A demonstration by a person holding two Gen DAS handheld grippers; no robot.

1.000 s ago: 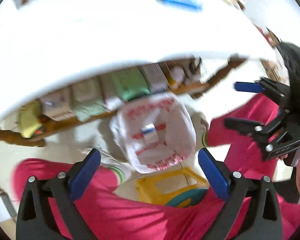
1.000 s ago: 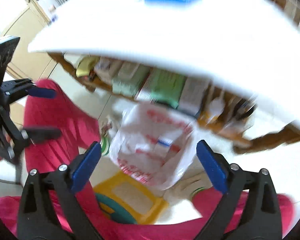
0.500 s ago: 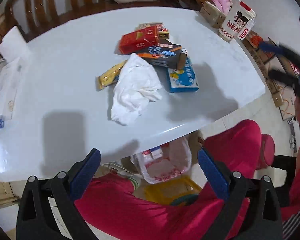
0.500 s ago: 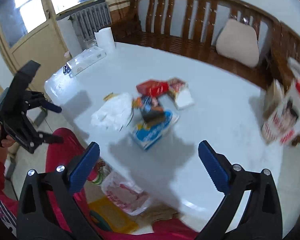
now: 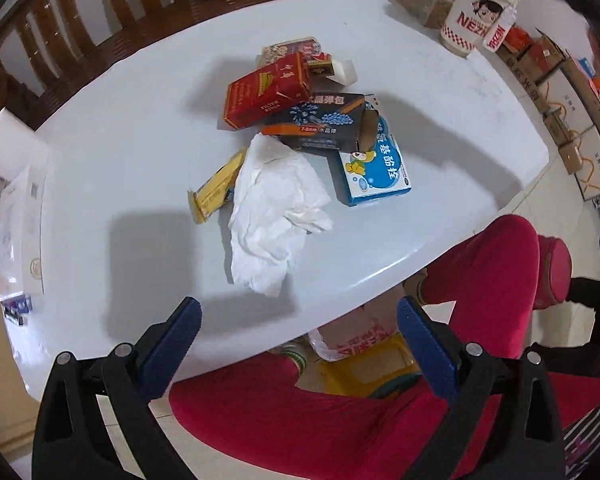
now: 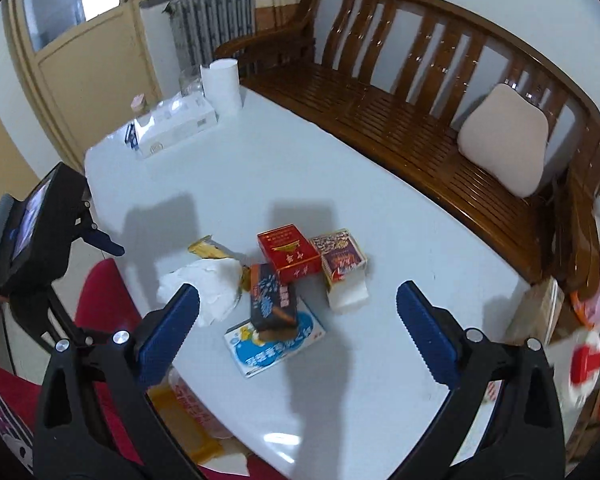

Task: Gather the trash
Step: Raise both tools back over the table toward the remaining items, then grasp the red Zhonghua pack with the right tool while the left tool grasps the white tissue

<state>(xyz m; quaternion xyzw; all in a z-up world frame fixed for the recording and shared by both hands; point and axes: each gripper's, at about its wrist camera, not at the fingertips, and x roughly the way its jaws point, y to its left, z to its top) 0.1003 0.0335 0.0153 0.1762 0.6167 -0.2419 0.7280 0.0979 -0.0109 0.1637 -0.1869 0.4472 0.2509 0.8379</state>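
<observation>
A heap of trash lies mid-table: a crumpled white tissue (image 5: 274, 208) (image 6: 204, 292), a yellow wrapper (image 5: 216, 188) (image 6: 210, 250), a red carton (image 5: 268, 92) (image 6: 290, 254), a black box (image 5: 320, 124) (image 6: 272, 300) and a blue-and-white box (image 5: 376, 168) (image 6: 274, 346). Under the table's near edge hangs a white plastic bag with red print (image 5: 360, 340) (image 6: 192, 404). My left gripper (image 5: 298, 344) hovers open over that edge, nothing between its fingers. My right gripper (image 6: 298, 332) hangs open above the heap, also holding nothing. The left gripper (image 6: 76, 272) shows at the right wrist view's left side.
A white table (image 5: 140, 140) (image 6: 380, 280) carries a tissue box (image 6: 176, 128), a paper roll (image 6: 222, 86) and a printed paper cup (image 5: 470, 20). A wooden bench (image 6: 400, 120) with a cushion (image 6: 504, 136) stands behind. The person's red trouser legs (image 5: 480, 272) and a yellow stool (image 5: 368, 372) are below.
Both grippers have risen from beneath the table to above it, so the views swung from the bag to the tabletop trash. Both stayed open.
</observation>
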